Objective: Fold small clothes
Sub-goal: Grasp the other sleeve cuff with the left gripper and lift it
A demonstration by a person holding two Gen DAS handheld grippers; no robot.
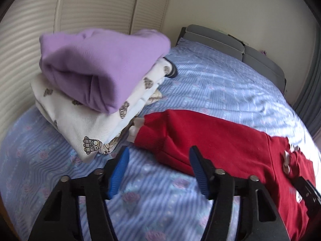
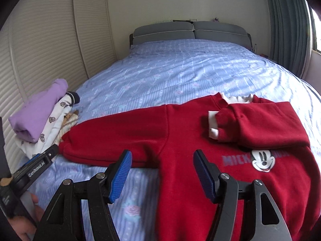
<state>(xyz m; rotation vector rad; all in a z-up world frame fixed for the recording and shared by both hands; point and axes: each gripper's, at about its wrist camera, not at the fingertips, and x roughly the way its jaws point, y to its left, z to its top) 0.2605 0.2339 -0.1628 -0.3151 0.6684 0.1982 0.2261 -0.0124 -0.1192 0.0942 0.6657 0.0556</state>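
Note:
A red Mickey sweatshirt [image 2: 180, 140] lies face up on the blue bed cover [image 2: 180, 70]. Its right sleeve [image 2: 260, 124] is folded across the chest; its left sleeve [image 2: 112, 138] lies stretched out to the left. My right gripper [image 2: 161, 170] is open and empty, hovering over the sweatshirt near the left armpit. My left gripper [image 1: 158, 170] is open and empty above the cover, just short of the left sleeve's cuff [image 1: 152, 138]. The left gripper also shows in the right wrist view [image 2: 40, 160].
A pile of folded clothes, a purple garment [image 1: 100, 66] on white printed ones [image 1: 80, 124], sits at the bed's left edge, next to the cuff. Slatted closet doors [image 2: 40, 50] run along the left. Grey headboard [image 2: 190, 31] at the far end, curtain [image 2: 286, 30] on the right.

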